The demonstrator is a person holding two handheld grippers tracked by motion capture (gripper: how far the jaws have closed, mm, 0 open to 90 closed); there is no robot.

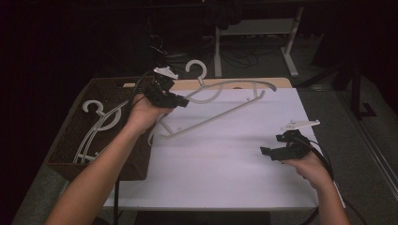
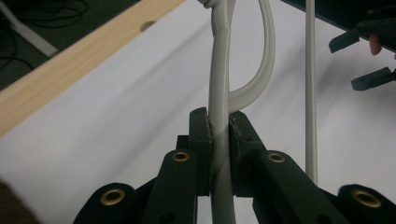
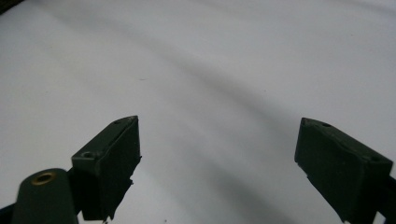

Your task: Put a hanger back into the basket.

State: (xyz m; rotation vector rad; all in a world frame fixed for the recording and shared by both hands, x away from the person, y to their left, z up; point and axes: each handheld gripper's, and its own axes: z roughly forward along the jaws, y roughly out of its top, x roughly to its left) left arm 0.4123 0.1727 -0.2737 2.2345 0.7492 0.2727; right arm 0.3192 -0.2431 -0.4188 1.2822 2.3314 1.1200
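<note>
Hanger [image 1: 220,105], pale plastic, hangs above the table [image 1: 225,164] at upper centre of the high view, clenched by our left gripper [image 1: 174,100] on its thin arm. We judge it light, stiff, somewhat slippery; best gripped near the hook. Our right gripper [image 1: 272,153] stands released, lower right. Basket [image 1: 70,140] with another hanger [image 1: 96,126] sits left, possibly snagging.

Pretty dim overall, room behind is basically black. The white table top [image 1: 225,154] is the one bright patch, lit from above, with soft shadows across it. Both gripper views look grainy and soft, with close-up jaws a bit blurry and the wooden edge [image 2: 70,65] smeared.
</note>
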